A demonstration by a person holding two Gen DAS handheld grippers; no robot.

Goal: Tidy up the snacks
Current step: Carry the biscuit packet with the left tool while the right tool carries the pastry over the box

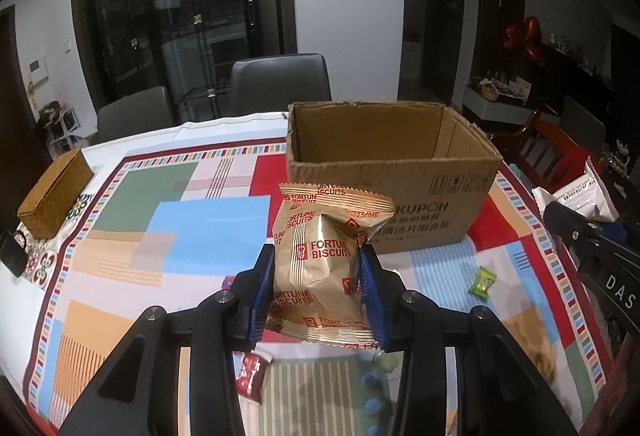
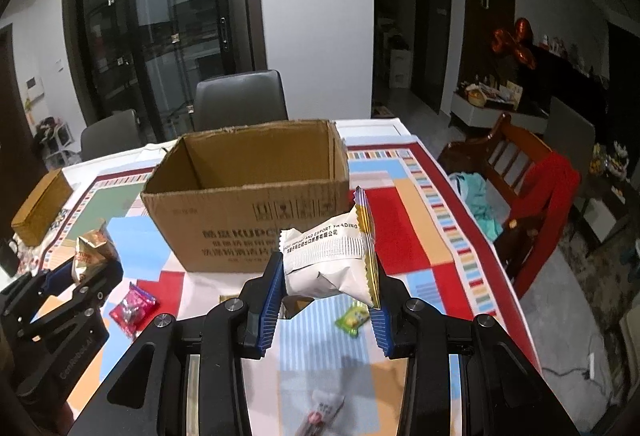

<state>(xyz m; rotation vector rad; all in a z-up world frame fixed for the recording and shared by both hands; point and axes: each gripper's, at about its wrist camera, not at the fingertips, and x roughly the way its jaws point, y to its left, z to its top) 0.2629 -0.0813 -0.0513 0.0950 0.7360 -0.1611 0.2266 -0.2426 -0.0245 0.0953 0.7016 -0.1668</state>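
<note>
The left gripper (image 1: pixel 318 288) has its blue fingers (image 1: pixel 262 300) closed on a gold biscuit pack (image 1: pixel 320 264), which stands upright above the bench (image 1: pixel 120 276), just in front of the open box (image 1: pixel 394 176). The right gripper (image 2: pixel 326 292) has its fingers (image 2: pixel 270 300) pressed on a white pack (image 2: pixel 332 260), held tilted in the air near the front wall of the box (image 2: pixel 240 208). A green candy (image 1: pixel 483 281) lies on the cloth to the right, and a red candy (image 2: pixel 132 306) lies between the two grippers
</note>
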